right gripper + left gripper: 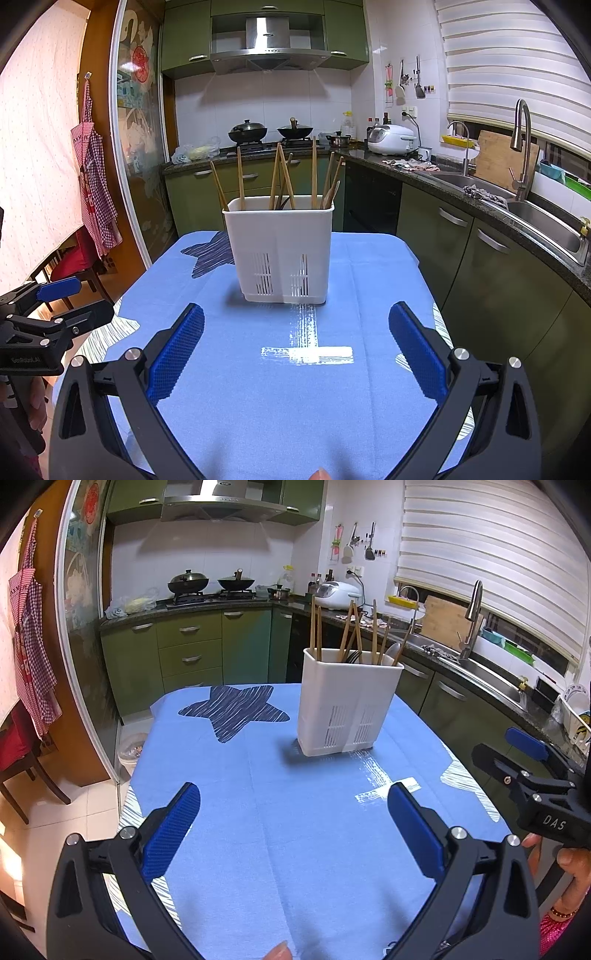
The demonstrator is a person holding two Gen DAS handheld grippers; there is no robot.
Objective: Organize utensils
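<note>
Both tools, left tool (293, 797) and right tool (295, 319), spread, empty; bare blue cloth (258, 387) between them and utensil holder (280, 247).

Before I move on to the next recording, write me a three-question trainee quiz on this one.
1. True or false: the left gripper holds a chopstick.
2. Where does the white holder stand? A) on the blue cloth B) in the sink C) on the stove
3. Fill in: the chopsticks stand in the holder; the right gripper is ____.

Key: 1 false; 2 A; 3 open
</note>
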